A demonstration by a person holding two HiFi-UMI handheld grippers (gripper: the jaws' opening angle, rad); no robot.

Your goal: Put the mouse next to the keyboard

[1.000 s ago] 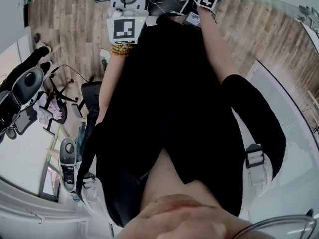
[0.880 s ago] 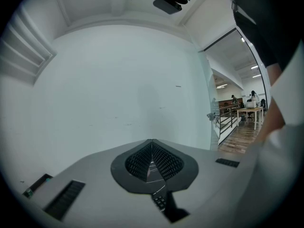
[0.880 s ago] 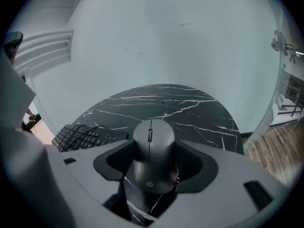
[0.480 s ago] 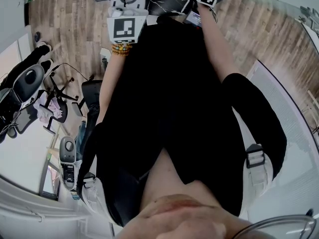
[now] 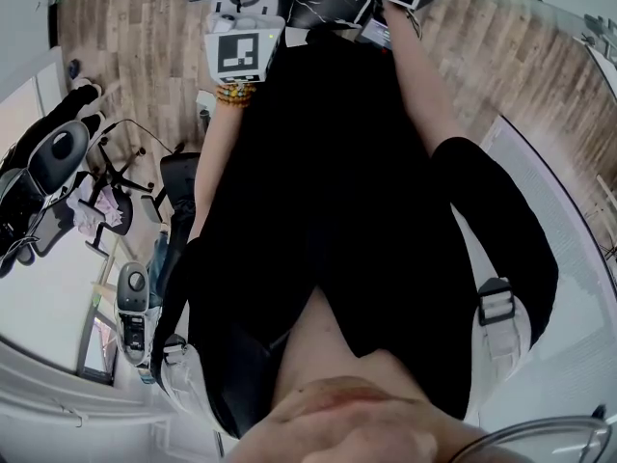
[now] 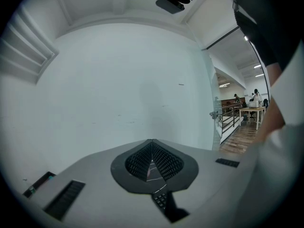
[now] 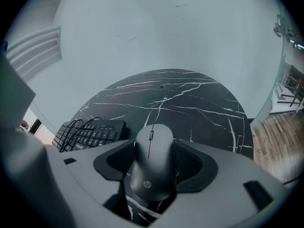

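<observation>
Marble table (image 7: 190, 103) | mouse (image 7: 152, 160) clamped in right gripper (image 7: 153, 151) | keyboard (image 7: 88, 134) nearby, apart

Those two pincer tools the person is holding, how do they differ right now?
The right gripper is shut on the black mouse; the left gripper is shut with its jaws touching and nothing between them. The right gripper looks over the black marble table with the keyboard on it; the left gripper faces a plain white wall. Both share a grey body and dark ridged pads.
</observation>
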